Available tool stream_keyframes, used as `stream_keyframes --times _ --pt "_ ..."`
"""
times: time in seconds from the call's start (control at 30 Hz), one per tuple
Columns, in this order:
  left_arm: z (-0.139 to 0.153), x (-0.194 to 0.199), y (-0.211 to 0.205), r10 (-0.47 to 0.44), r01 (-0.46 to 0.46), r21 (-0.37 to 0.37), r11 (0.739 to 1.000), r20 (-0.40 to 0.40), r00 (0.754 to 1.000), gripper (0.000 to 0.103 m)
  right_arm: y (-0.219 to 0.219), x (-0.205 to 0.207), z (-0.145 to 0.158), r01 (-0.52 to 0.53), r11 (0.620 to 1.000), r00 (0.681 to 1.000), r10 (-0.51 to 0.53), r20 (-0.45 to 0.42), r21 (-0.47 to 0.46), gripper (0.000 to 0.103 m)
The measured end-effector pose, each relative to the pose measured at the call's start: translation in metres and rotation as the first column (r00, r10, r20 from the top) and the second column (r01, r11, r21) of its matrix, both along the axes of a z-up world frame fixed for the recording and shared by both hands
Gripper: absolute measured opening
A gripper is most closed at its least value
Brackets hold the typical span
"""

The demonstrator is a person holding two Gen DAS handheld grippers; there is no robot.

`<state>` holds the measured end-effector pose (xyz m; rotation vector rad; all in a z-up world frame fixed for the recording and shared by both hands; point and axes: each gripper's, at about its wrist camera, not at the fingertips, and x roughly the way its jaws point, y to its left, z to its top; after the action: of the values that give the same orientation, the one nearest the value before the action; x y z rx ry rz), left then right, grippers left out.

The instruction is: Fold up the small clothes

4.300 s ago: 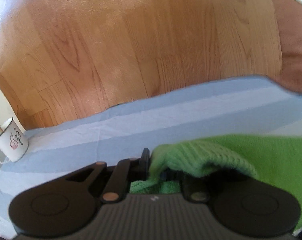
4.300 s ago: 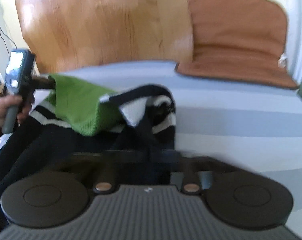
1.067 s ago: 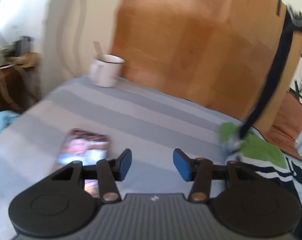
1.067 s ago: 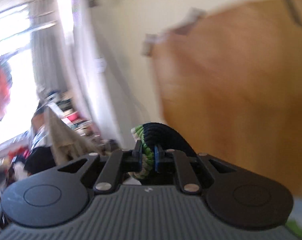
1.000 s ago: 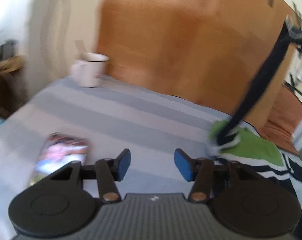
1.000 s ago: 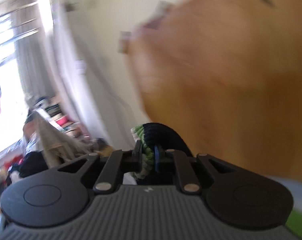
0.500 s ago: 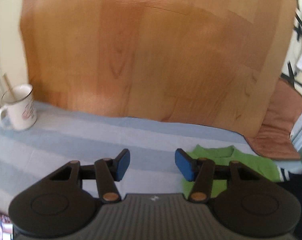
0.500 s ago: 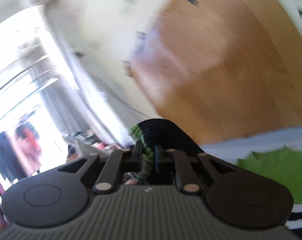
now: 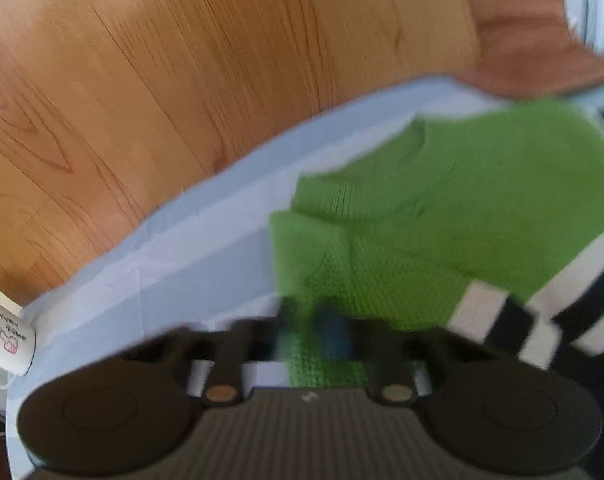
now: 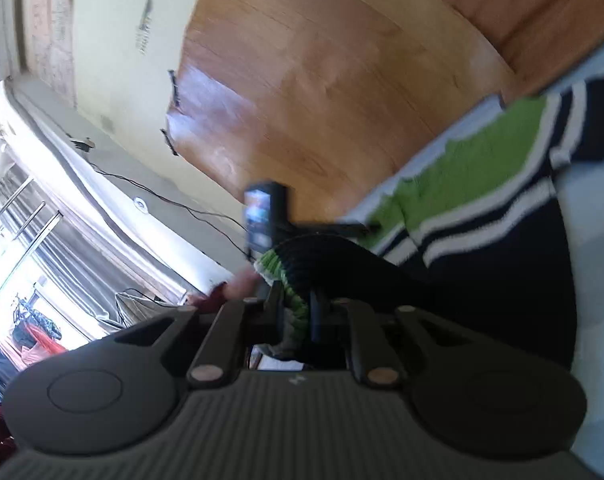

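Note:
A small knitted sweater, green on top with white and dark navy stripes (image 9: 441,208), lies spread on the light blue striped sheet (image 9: 174,264). My left gripper (image 9: 307,332) is down at the sweater's left green edge, its jaws narrowed around the knit; the frame is blurred. My right gripper (image 10: 296,312) is shut on the sweater's green-and-black ribbed cuff (image 10: 290,280), with the dark sleeve trailing back to the sweater body (image 10: 481,184). The left gripper also shows in the right wrist view (image 10: 270,216).
A wooden headboard (image 9: 222,80) rises behind the bed. A white mug (image 9: 6,344) stands at the sheet's far left edge. A brown cushion (image 9: 533,40) lies at the upper right. A window with curtains (image 10: 42,240) is to the left.
My left gripper has dropped onto the sweater's green edge and its jaws have closed in from wide open. My right gripper, still shut on the cuff, has swung down towards the bed.

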<state>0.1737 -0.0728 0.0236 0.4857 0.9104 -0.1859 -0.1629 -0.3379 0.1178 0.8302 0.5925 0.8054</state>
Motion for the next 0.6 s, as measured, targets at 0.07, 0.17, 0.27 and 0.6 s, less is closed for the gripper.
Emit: stream_keyframes --times 0.07,0.17,0.27,0.6 --pt "0.002 -0.001 0.007 0.013 -0.011 -0.044 0.999 0.045 0.999 0.010 -0.003 0.008 0.004 -0.005 1.000 1.000 0.006 0.031 -0.029 0.015" --pt "0.021 -0.006 0.049 0.141 -0.105 -0.265 0.959 0.118 0.983 0.010 -0.013 0.021 0.013 0.009 0.996 0.998 -0.003 0.067 -0.091 0.015" --pt "0.035 -0.018 0.115 0.310 -0.217 -0.565 0.796 0.074 0.948 0.009 -0.015 0.043 0.026 0.042 0.996 0.987 -0.029 0.158 -0.080 0.015" --pt "-0.002 -0.012 0.179 0.501 -0.417 -0.681 0.602 -0.085 0.861 0.004 -0.039 0.161 -0.092 0.263 0.895 0.946 -0.312 -0.086 -0.360 0.016"
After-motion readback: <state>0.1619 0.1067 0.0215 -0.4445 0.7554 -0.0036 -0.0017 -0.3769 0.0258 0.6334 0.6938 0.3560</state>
